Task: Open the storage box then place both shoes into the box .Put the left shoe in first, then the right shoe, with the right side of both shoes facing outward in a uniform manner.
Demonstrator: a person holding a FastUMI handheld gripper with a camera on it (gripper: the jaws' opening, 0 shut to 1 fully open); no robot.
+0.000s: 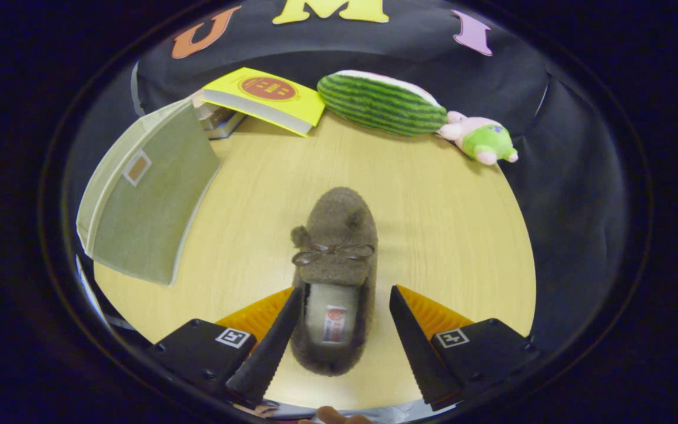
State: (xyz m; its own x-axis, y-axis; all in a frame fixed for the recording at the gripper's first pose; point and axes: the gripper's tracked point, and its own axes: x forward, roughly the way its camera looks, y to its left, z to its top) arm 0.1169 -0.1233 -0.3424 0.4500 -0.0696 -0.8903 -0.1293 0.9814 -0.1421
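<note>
While the fingers straddle the heel, nothing is clamped yet; notes follow.

Gripper: gripper [344,330] spread wide, both fingers [268,341] either side of the shoe's rear; the left one looks to touch or overlap the collar, the right one stands clear with bare table showing between. Grasping nothing.

Shoe: brown fuzzy moccasin [335,259] with a small bow [332,253], flat on the wooden table [433,224], toe pointing away from the fingers, heel between them. Whether it is the left or right shoe, cannot tell.

Storage box: grey-green fabric storage box [148,194], well off to the left of the moccasin, a pale flap or lid edge on its far side. Open or closed, cannot tell from this angle.

Beyond the moccasin: yellow book [268,97] on a stack next to the box; watermelon plush [381,103]; small pink-and-green toy [483,140] touching its right end.

Step in hand (judged): pinching the moccasin at the heel collar.

Doing it well: centre the opening over the heel first, since the gap is uneven. Close on the side walls just behind the bow, not on the soft rim alone, which would likely fold. Lift level, then swing left toward the box, keeping the toe direction known for the facing rule.

Risk: fuzzy upper may slip or twist in a shallow pinch.
</note>
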